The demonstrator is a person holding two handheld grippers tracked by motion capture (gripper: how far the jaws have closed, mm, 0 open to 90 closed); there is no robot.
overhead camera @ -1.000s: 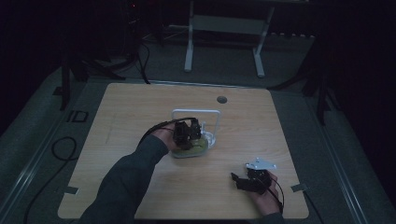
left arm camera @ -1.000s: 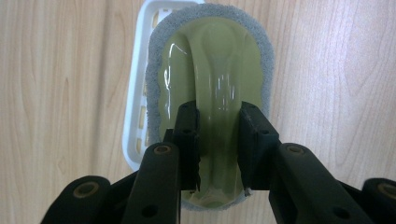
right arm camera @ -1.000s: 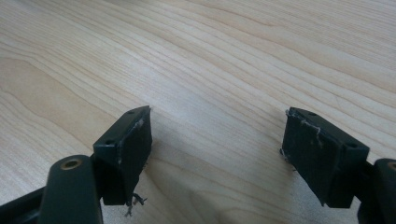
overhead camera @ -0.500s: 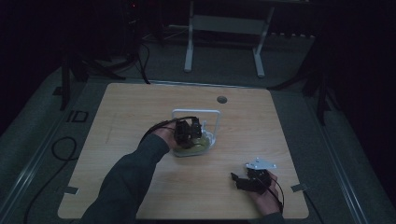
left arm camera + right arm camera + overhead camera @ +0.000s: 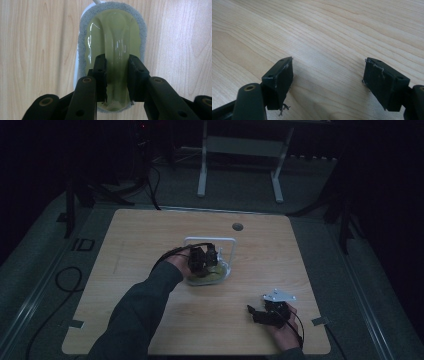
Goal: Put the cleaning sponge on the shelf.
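The left gripper (image 5: 117,75) is clamped on the raised green handle of a grey-edged scrubbing pad (image 5: 112,45), found at the middle of the wooden table (image 5: 150,245); the right gripper (image 5: 328,80) is held spread wide, nothing grasped, near the table's near-right corner.

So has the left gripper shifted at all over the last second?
No. In the high view the left gripper sits at the same spot over the green scrubber, just below the white frame, as before.
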